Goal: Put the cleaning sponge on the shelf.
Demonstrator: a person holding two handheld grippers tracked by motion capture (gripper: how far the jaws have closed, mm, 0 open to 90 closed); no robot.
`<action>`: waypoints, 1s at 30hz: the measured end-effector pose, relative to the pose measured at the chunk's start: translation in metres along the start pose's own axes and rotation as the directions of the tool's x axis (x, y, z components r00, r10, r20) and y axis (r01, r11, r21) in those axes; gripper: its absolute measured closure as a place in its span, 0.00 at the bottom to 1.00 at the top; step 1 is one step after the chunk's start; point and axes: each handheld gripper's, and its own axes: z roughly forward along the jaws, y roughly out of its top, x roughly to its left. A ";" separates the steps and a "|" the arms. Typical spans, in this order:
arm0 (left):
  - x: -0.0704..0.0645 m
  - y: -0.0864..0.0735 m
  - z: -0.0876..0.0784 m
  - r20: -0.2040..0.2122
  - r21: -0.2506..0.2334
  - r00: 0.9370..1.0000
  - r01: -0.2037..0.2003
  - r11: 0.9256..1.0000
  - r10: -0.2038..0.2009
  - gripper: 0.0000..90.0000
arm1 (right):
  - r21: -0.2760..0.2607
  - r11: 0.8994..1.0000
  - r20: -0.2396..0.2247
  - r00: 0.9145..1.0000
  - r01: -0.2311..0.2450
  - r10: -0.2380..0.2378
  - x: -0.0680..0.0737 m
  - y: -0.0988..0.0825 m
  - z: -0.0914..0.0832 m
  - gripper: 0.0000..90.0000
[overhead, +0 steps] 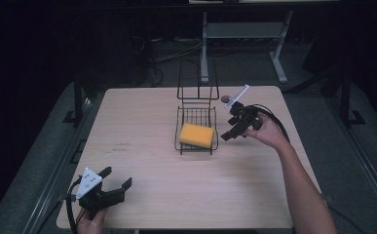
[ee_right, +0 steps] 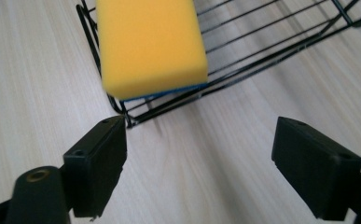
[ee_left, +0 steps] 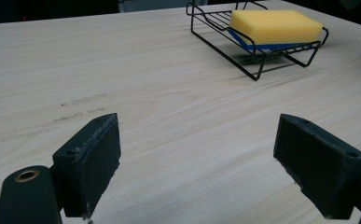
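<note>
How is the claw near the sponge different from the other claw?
The right claw is held up just right of the wire rack with the yellow sponge; the left claw sits at the table's near left corner, far from the rack. The right claw points left toward the rack; the left claw points right across bare wood. Both are black, open and hold nothing.

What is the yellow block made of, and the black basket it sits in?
The yellow block looks like soft matte foam with a thin blue layer underneath, probably a sponge. The black basket seems to be thin metal wire with a dark coating: slim, slightly glossy rods. The table looks like pale wood-grain laminate.
</note>
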 end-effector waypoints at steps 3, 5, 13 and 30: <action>0.000 0.000 0.000 0.004 0.005 1.000 -0.004 1.000 0.004 0.16 | 0.016 1.000 0.015 1.000 -0.012 0.012 0.001 -0.008 -0.002 0.19; 0.000 0.000 -0.001 0.004 0.001 1.000 -0.005 1.000 0.005 0.16 | 0.023 1.000 0.020 1.000 -0.015 0.015 0.003 -0.013 -0.002 0.19; -0.001 0.000 -0.001 0.003 0.003 1.000 -0.006 1.000 0.006 0.16 | 0.045 0.999 0.025 1.000 -0.017 0.016 0.011 -0.033 -0.002 0.19; 0.000 -0.001 -0.002 0.002 -0.003 1.000 -0.001 1.000 0.001 0.16 | 0.049 0.998 0.033 0.999 -0.034 0.033 0.029 -0.068 -0.015 0.19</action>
